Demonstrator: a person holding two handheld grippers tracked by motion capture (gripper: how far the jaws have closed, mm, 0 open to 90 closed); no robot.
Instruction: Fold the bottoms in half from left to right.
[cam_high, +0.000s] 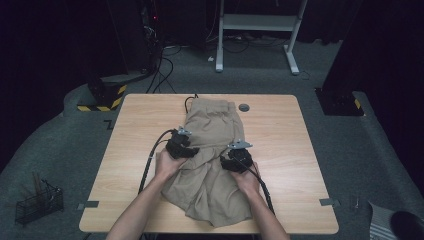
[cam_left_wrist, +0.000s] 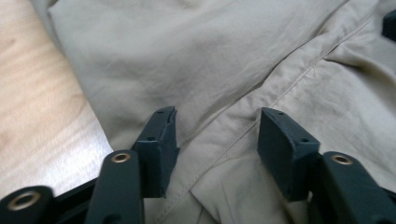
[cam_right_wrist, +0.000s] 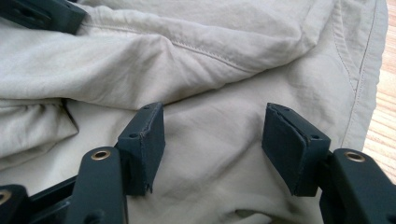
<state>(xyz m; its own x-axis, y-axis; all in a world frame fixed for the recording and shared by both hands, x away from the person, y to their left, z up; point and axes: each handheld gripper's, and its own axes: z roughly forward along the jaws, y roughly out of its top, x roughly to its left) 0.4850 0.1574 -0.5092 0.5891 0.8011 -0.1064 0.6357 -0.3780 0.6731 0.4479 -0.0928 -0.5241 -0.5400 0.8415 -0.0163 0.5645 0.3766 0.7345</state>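
Khaki shorts (cam_high: 212, 160) are spread rumpled across the middle of the table (cam_high: 135, 150). The left gripper (cam_left_wrist: 217, 135) and right gripper (cam_right_wrist: 212, 140) are held apart above the cloth, nothing clamped. If closed here, several layers could be pinched together, bunching the fold.

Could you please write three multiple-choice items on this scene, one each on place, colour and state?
1. Where do the shorts lie?
A. on the table
B. on the floor
C. in a basket

2. What colour are the shorts?
A. blue
B. khaki
C. red

3. How do the left gripper jaws stand?
A. shut on cloth
B. shut, empty
C. open over cloth

Answers: 1 A, they spread across the wooden top; 2 B, tan cloth in each view; 3 C, the pads stand apart above a seam.
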